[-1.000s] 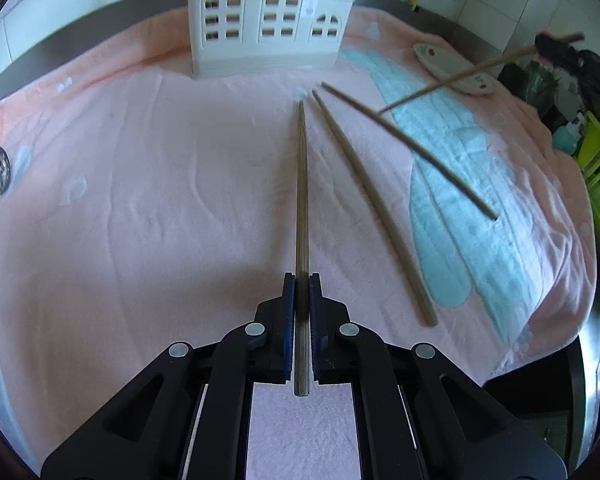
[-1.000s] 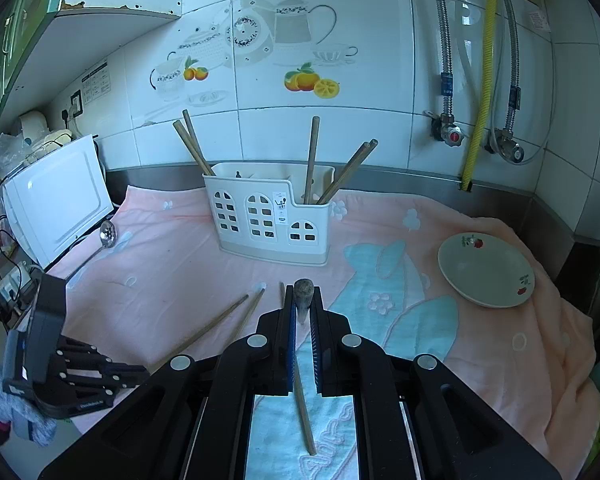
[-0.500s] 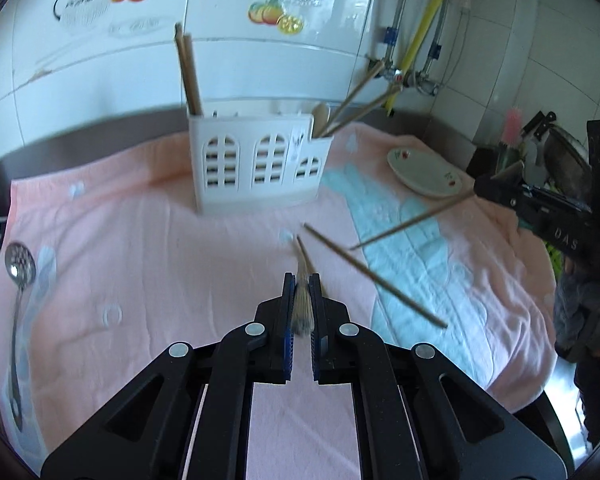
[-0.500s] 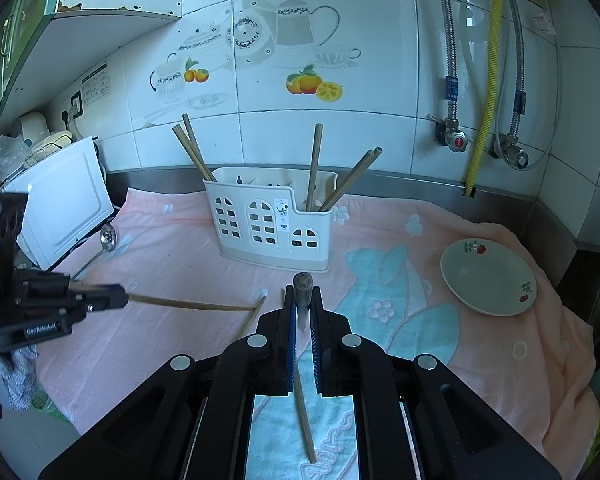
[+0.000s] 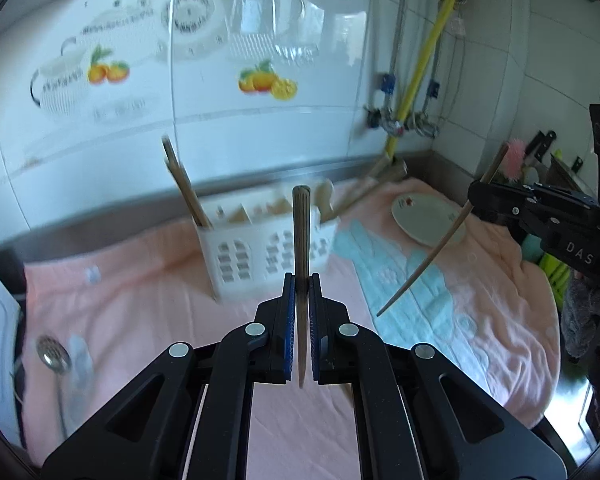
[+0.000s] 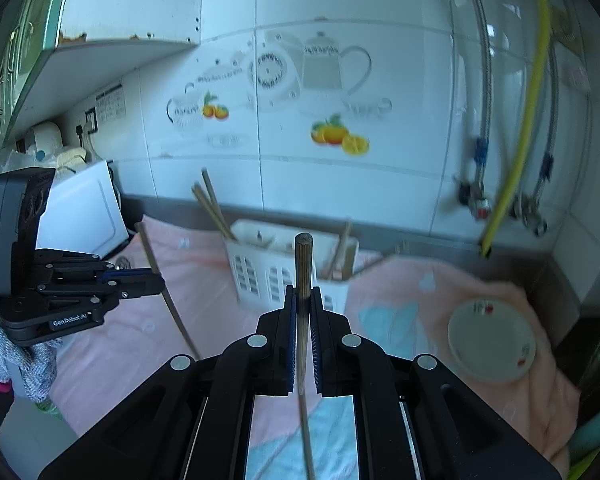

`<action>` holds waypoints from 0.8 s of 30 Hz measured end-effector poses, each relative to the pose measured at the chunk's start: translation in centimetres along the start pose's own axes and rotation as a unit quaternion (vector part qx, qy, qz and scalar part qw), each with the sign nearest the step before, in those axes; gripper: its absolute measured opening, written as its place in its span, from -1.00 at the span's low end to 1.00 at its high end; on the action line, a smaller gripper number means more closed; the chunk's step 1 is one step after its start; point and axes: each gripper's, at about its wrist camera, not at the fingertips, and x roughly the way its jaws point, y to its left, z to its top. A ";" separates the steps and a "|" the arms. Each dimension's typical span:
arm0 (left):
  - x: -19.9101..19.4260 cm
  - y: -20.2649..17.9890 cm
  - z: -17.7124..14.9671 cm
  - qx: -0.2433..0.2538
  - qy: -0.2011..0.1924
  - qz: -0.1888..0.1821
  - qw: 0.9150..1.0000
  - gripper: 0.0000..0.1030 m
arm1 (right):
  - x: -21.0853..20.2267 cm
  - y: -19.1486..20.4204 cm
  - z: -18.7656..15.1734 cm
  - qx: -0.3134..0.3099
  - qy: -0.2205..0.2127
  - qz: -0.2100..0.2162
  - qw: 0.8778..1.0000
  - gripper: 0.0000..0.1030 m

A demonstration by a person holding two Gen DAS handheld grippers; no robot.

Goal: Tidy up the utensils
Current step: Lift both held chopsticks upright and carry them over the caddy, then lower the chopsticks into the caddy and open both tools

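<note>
Wooden chopstick (image 5: 301, 232) is clamped in your left gripper (image 5: 301, 292); your right gripper (image 6: 303, 300) pinches another chopstick (image 6: 303, 264) (both above the pink towel (image 5: 140, 300)), near the white holder (image 5: 260, 248).

utensil caddy (image 6: 288, 276) on towel (image 6: 140, 332) before wall, plate (image 6: 492, 346) right, probably ladle (image 5: 52, 354) left

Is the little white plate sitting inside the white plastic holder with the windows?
No, the small white plate lies on the pink towel, apart from the white plastic utensil holder.

2 held chopsticks (image 5: 301, 240) (image 6: 303, 268), 1 white caddy (image 6: 284, 276), 1 plate (image 6: 492, 344), 1 ladle (image 5: 51, 354).
</note>
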 end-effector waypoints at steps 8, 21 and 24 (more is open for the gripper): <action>-2.4 1.7 7.5 0.007 -0.069 0.029 0.997 -0.90 | 1.5 -0.4 5.9 0.016 -0.031 0.004 0.999 -0.87; 0.7 4.8 13.4 -0.018 -0.128 0.073 0.989 -0.90 | 5.8 -2.7 10.4 0.050 -0.057 -0.025 0.997 -0.87; 2.4 5.7 12.7 -0.037 -0.119 0.064 0.990 -0.90 | 7.1 -3.1 10.2 0.052 -0.054 -0.034 0.997 -0.87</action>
